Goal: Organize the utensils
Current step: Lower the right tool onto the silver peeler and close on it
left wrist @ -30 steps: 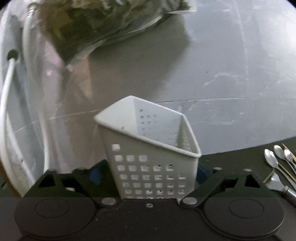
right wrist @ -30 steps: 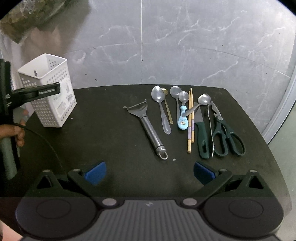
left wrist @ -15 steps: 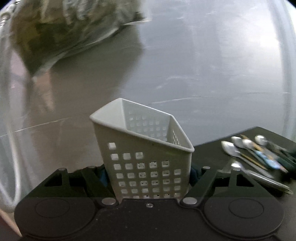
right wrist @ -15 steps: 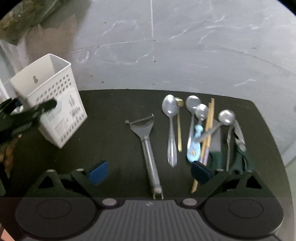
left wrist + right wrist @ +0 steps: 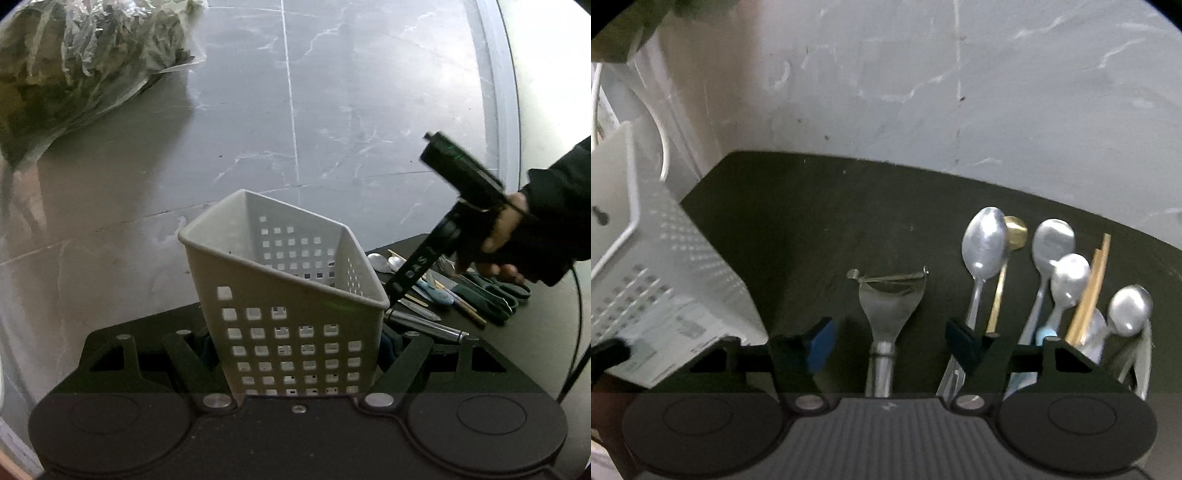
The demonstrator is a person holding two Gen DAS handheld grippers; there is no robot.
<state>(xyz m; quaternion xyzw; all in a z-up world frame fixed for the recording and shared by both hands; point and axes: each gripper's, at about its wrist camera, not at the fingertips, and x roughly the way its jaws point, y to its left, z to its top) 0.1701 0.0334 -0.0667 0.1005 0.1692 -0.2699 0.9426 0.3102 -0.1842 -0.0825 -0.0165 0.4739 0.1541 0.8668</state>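
- Two grippers are yours: your left gripper (image 5: 297, 354) is clamped on the white caddy (image 5: 291, 295), blue pads pressed to its sides, the caddy tilted over the desk (image 5: 812, 221).
- Your right gripper (image 5: 890, 336) is wide apart and grips nothing; the peeler (image 5: 886, 306) handle lies between its fingers (image 5: 820, 339).
- Just right of that, on the desk, lie a big spoon (image 5: 982, 251), a gold spoon (image 5: 1012, 236), more spoons (image 5: 1052, 243), chopsticks (image 5: 1089, 291) and a blue-handled spoon (image 5: 1069, 277).
- Farther right, in the left view, the scissors (image 5: 495, 291) lie beside them.
- Beyond the desk, on the floor (image 5: 332, 92), sits a bag (image 5: 74, 55).
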